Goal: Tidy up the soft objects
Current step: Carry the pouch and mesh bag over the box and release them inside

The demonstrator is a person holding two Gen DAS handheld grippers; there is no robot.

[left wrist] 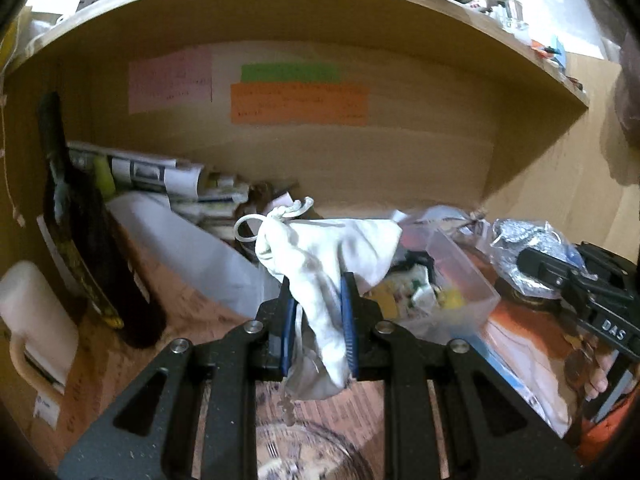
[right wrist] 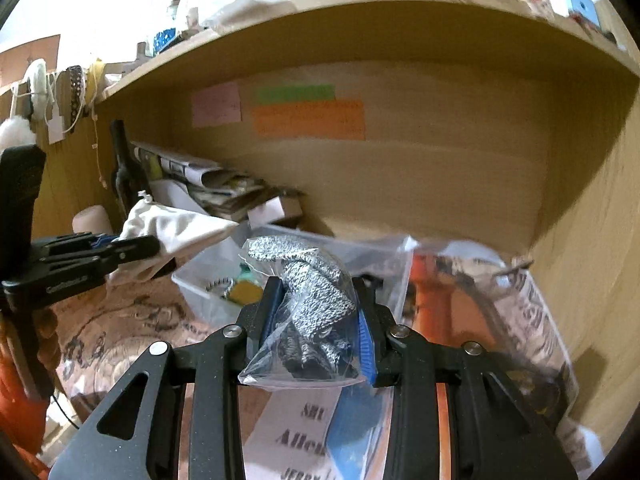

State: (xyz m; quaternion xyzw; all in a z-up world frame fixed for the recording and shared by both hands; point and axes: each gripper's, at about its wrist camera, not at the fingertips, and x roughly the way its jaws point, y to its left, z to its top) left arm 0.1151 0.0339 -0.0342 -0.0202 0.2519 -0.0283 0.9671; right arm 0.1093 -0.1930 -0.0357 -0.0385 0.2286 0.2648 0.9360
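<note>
My left gripper point(left wrist: 316, 312) is shut on a white cloth drawstring pouch point(left wrist: 324, 256), held above the cluttered desk; the pouch also shows in the right wrist view point(right wrist: 172, 228), pinched by the left gripper point(right wrist: 132, 256). My right gripper point(right wrist: 320, 312) is shut on a clear plastic bag holding grey-speckled knit fabric point(right wrist: 308, 296). That bag point(left wrist: 528, 244) and the right gripper point(left wrist: 560, 276) show at the right of the left wrist view. Both hang in front of a wooden shelf alcove.
A clear plastic box point(left wrist: 452, 288) of small items sits under the pouch; it also shows in the right wrist view point(right wrist: 208, 284). Rolled papers point(left wrist: 160, 172), a dark bottle point(left wrist: 96, 248), a white mug point(left wrist: 36, 320) and books point(right wrist: 520, 320) crowd the desk. Sticky notes point(left wrist: 298, 104) cover the back wall.
</note>
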